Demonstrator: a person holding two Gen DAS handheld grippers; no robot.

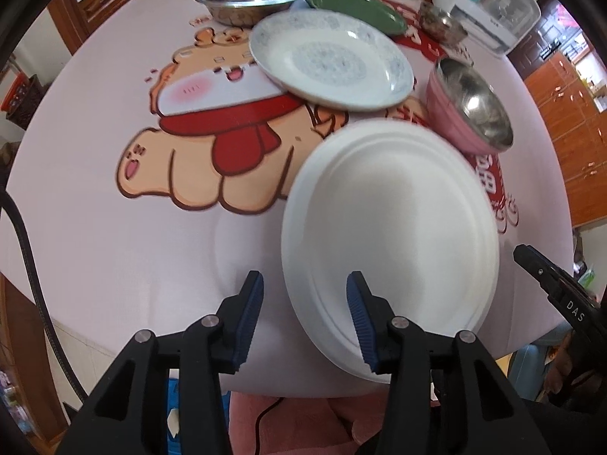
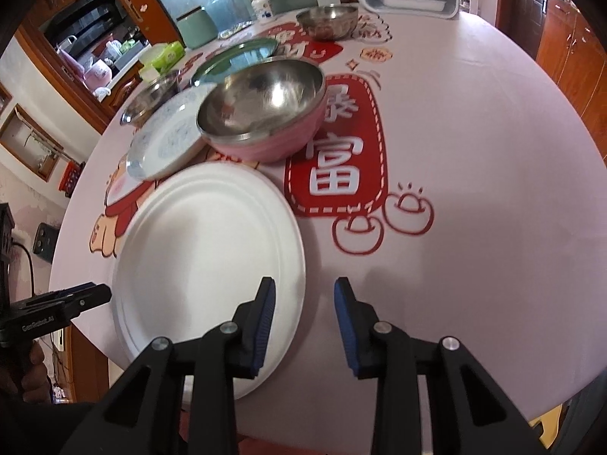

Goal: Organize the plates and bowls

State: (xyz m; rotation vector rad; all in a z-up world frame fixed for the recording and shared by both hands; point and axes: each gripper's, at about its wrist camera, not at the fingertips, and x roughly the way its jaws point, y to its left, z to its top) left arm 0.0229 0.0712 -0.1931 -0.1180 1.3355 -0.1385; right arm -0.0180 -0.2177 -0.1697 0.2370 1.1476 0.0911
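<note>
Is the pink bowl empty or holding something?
Empty: the pink bowl shows only bare, shiny steel inside, reflections but no contents, in both wrist views.

Tablecloth print: large white character "富" inside a red dashed-border panel, clear in the right wrist view; other characters above it are cut off by the pink bowl, not legible. Left gripper body reads "GenRobot.AI" in the right wrist view. Right gripper arm reads "DAS" in the left wrist view. Appliance label at the far table edge is too small to read.
</note>
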